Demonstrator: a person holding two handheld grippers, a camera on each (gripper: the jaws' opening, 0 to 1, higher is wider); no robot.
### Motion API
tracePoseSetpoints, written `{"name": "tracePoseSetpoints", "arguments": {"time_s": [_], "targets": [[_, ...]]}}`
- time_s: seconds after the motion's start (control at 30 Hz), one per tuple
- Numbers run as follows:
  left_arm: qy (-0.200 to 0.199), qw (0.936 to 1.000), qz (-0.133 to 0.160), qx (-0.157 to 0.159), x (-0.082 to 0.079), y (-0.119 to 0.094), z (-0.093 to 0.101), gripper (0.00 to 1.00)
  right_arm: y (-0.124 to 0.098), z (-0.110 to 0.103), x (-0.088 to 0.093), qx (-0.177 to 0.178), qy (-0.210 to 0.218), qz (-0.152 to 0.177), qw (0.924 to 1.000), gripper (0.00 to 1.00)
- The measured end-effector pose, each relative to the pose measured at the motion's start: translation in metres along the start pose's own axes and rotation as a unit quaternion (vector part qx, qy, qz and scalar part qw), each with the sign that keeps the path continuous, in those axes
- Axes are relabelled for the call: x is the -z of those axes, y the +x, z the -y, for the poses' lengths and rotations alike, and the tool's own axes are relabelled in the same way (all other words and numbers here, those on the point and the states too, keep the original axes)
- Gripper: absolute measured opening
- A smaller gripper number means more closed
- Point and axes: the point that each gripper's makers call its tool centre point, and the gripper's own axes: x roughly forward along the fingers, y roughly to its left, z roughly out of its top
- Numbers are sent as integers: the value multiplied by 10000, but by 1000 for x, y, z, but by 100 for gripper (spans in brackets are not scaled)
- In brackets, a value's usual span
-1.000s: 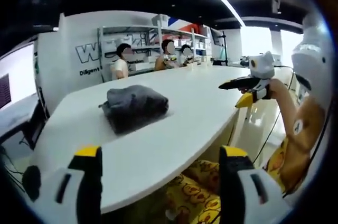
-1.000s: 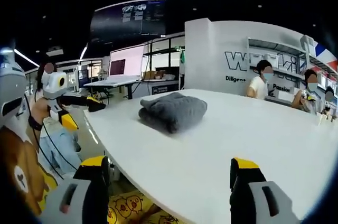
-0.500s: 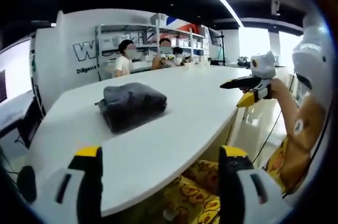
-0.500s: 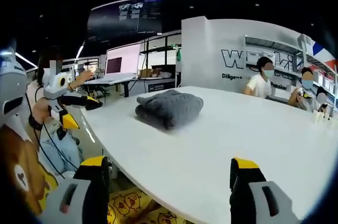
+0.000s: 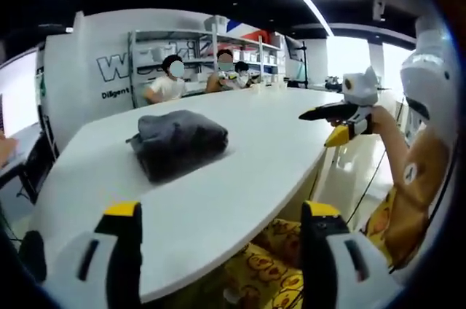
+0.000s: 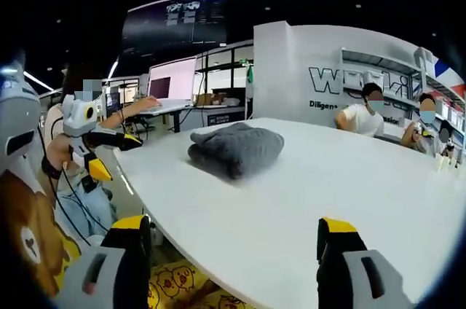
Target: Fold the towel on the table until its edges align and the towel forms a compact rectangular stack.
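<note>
A dark grey towel lies folded in a thick compact bundle on the white table; in the right gripper view the same towel sits near the table's far left corner. My left gripper is open, held back off the table's near edge, nothing between its jaws. My right gripper is open too, over the near edge of the table. In the left gripper view the right gripper hovers at the table's right side; in the right gripper view the left gripper is off the table's left edge.
Three people sit at the table's far end before shelving; they appear as people at the right in the right gripper view. A desk with a monitor and a reaching hand stands behind. My sleeve and patterned clothing are at right.
Both views have shifted slightly with my hands. The towel lies unchanged on the table. A hand now reaches over the desk behind in the right gripper view.
</note>
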Motion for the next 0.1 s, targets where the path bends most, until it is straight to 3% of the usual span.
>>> {"name": "tracePoseSetpoints", "arguments": {"time_s": [0.1], "targets": [[4,10000,-5,16,0,1,0,95,1,0,0,-9,9,2,10000,100]]}}
